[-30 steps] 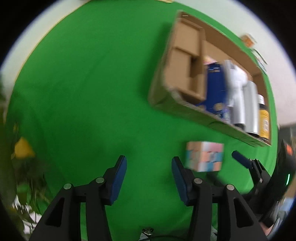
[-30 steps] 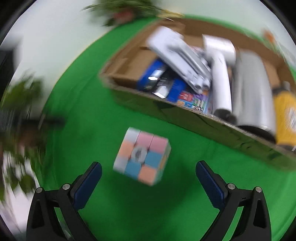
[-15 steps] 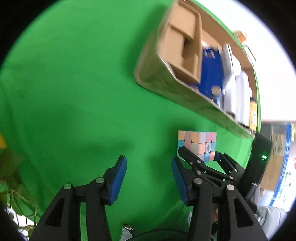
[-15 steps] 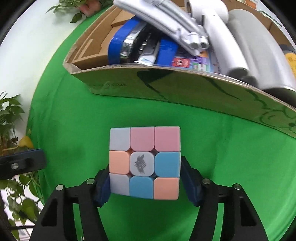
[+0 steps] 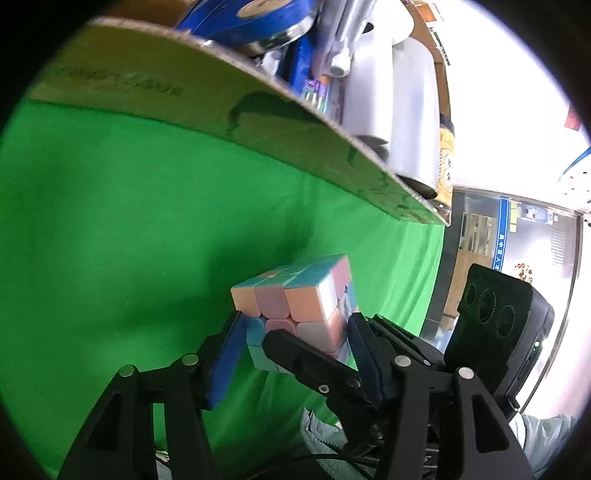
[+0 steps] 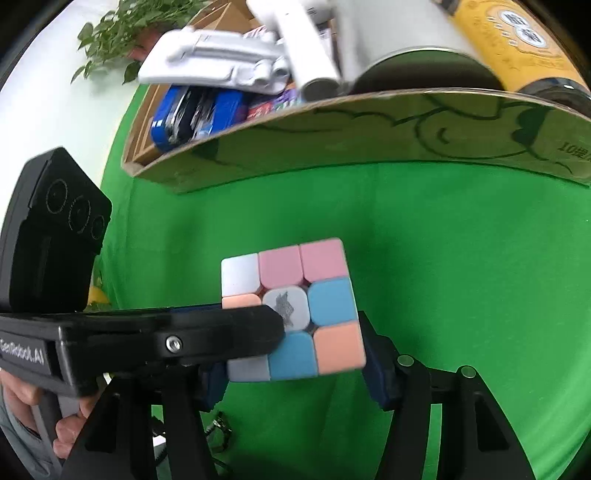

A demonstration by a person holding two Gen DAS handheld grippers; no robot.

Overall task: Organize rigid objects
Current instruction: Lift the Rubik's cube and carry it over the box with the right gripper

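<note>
A pastel puzzle cube point(image 5: 295, 295) point(image 6: 314, 295) hangs just above the green cloth point(image 5: 110, 221), in front of the cardboard box point(image 6: 369, 133). My right gripper point(image 6: 291, 350) has its blue pads pressed on the cube's left and right sides, its jaws still closing. My left gripper point(image 5: 295, 319) comes in from the side with its jaws opening and straddles the cube. One of its black fingers point(image 6: 221, 328) lies across the logo face. Its pads sit close to the cube; I see no firm press. The right gripper's finger point(image 5: 295, 350) crosses the cube in the left wrist view.
The cardboard box point(image 5: 221, 103) holds a silver cylinder point(image 5: 402, 110), a yellow bottle point(image 6: 517, 29), a white device point(image 6: 221, 62) and a blue tin point(image 6: 192, 110). A potted plant point(image 6: 122, 33) stands beyond it. A person's hand point(image 6: 22, 398) holds the left gripper's handle.
The right jaws went from wide open around the cube to closed on it. The left gripper swung down and over to the cube and now straddles it. The box looms closer.
</note>
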